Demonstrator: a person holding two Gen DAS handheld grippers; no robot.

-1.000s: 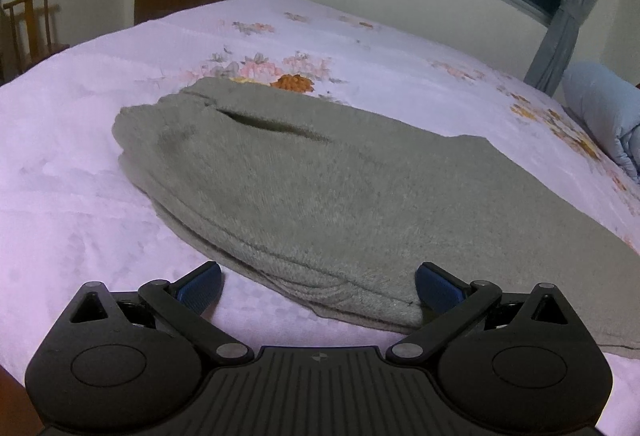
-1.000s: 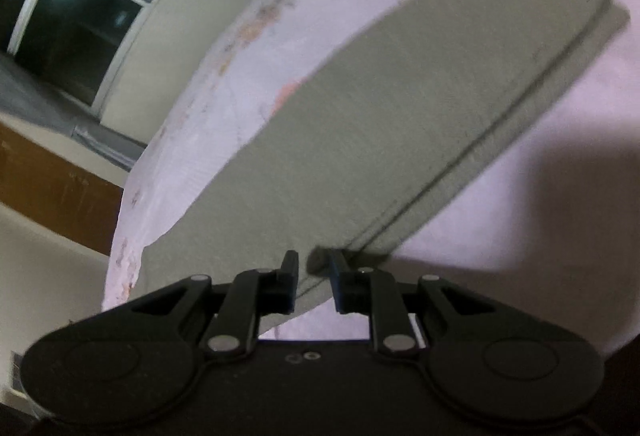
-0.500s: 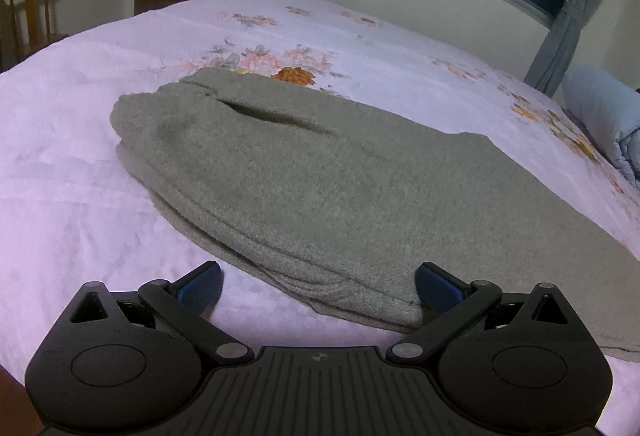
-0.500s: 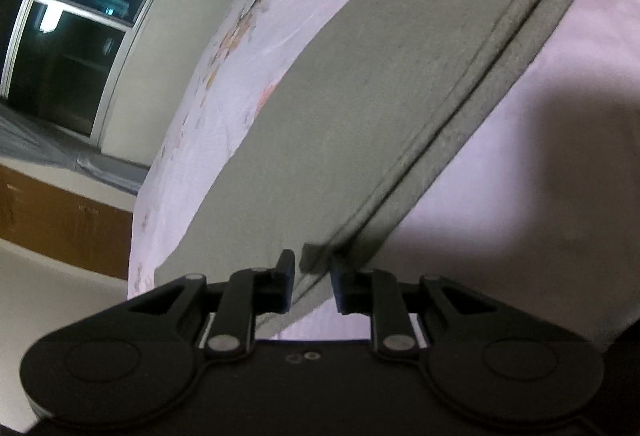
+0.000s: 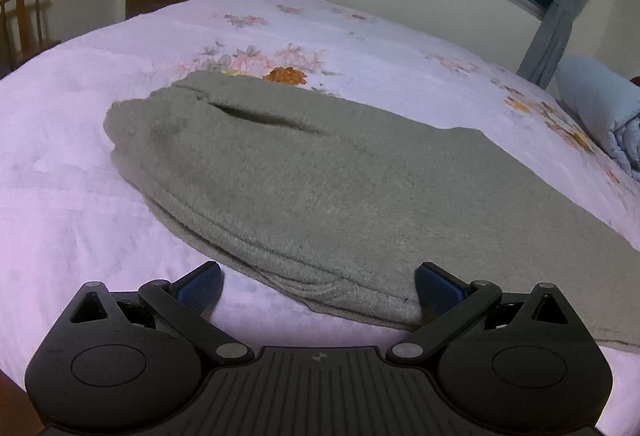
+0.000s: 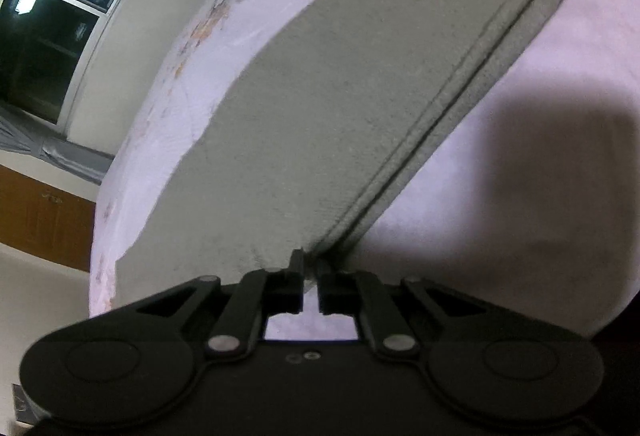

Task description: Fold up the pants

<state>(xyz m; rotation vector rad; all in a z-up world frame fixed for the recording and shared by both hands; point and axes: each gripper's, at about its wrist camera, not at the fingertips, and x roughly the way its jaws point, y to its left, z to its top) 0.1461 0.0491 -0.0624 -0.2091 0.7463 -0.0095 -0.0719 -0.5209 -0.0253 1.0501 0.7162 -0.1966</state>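
Pants (image 5: 340, 188): grey (fleecy), flat on bed (image 5: 80, 164). Left gripper (image 5: 318, 286) spread wide, fingers either side of near edge. Right gripper (image 6: 310, 276) pinching pants' edge.

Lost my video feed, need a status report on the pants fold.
Left gripper open, straddling pants edge. Right gripper shut on pants hem. Pants halved lengthwise on bed. Nothing obstructing.

Grey-green pants (image 5: 320, 188); pale lilac floral bedspread (image 5: 80, 164).
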